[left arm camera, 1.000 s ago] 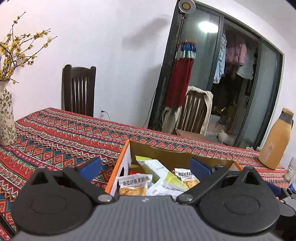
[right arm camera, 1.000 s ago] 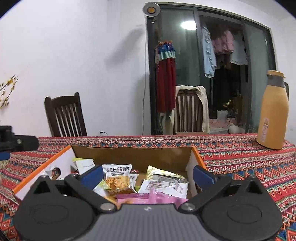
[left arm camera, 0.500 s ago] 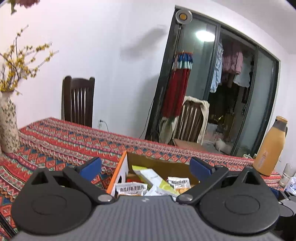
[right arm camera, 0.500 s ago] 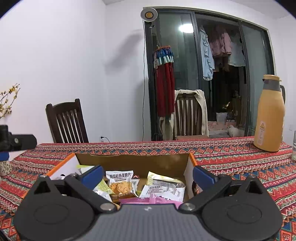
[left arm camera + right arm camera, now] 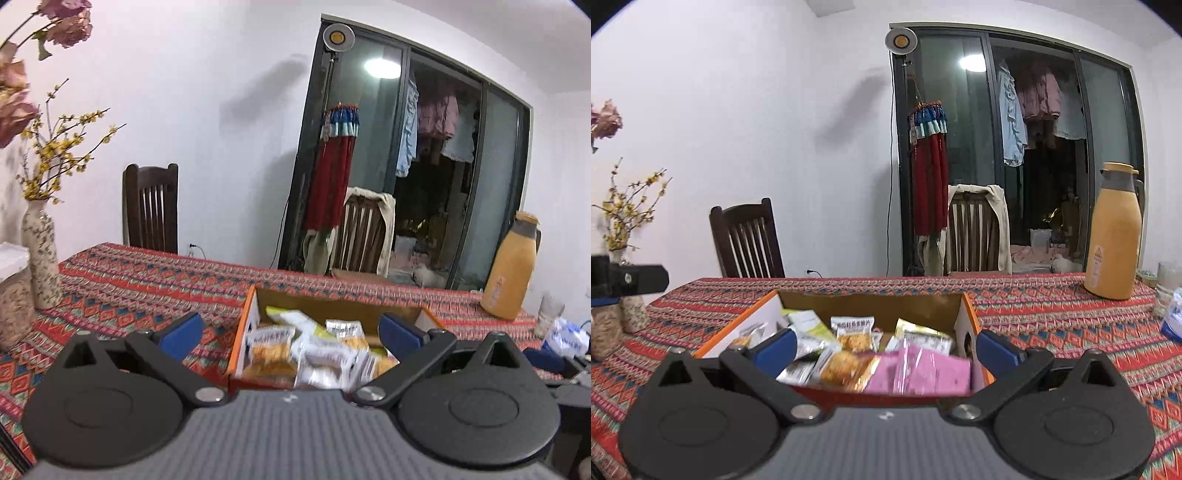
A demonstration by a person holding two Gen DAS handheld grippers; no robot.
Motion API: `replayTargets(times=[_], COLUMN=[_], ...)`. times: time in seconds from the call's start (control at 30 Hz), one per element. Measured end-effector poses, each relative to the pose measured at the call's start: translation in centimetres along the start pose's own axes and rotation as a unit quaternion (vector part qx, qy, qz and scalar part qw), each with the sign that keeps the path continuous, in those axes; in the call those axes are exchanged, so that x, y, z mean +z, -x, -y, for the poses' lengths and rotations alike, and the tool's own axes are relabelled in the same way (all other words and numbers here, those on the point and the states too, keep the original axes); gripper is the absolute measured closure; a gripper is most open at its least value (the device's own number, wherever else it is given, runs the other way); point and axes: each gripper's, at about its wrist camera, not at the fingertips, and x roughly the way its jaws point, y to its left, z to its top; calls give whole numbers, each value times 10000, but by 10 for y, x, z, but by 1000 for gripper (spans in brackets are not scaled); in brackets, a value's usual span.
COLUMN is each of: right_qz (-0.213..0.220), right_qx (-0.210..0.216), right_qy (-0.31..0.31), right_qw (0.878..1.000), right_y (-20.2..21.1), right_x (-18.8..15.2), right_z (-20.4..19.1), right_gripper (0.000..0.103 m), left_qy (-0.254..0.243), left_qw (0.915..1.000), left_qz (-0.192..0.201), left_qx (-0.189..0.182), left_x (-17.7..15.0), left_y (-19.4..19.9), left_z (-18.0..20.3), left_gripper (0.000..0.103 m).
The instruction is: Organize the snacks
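A: What were the tongs doing?

B: Both pairs were spread wide with nothing between them. The left tongs (image 5: 291, 330) hung over the near edge of the cardboard box (image 5: 242, 334), their blue fingertips (image 5: 183, 330) straddling it. The right tongs (image 5: 886, 345) hung over the same box (image 5: 967, 314) from its near side, likewise gripping nothing.

A: And the snacks?

B: All inside the box, which sat on the surface (image 5: 1052, 314) under a red patterned cloth. In the right wrist view a pink packet (image 5: 923, 373) lay nearest, against the near wall, with an orange-printed snack packet (image 5: 846, 367) just beside it to the left. Behind those were a white-topped biscuit packet (image 5: 852, 330) and a yellow-green packet (image 5: 807, 323) toward the left wall. They overlapped loosely; the near ones were blurred.

A: Anything farther out?

B: A vase of yellow blossoms (image 5: 42, 258) stood at the far left, near a jar (image 5: 13, 295). A tan thermos jug (image 5: 1115, 236) stood well off to the right. Beyond the surface were two wooden chairs, one dark (image 5: 748, 240), and the glass sliding door (image 5: 1015, 147).
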Motion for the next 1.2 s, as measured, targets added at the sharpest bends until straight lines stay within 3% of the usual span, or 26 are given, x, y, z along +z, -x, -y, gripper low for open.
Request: replayTargets(times=[0.37, 0.67, 1.2], right_qz=[-337, -670, -873], right_qx=[48, 28, 40], right_qy=[-158, -229, -152], right_qw=[9993, 9975, 9961], right_y=[65, 88, 106], right_x=[-50, -84, -104], right_z=[8, 9, 0], right_gripper=[0, 0, 0], left_qy=[-83, -162, -286], left_qw=[9986, 9953, 9938], left_qz=[-521, -950, -1075], left_qx=[65, 98, 22], left_x=[-54, -93, -111], left_y=[47, 64, 83], left_z=[-18, -26, -19], left_gripper=[0, 0, 0])
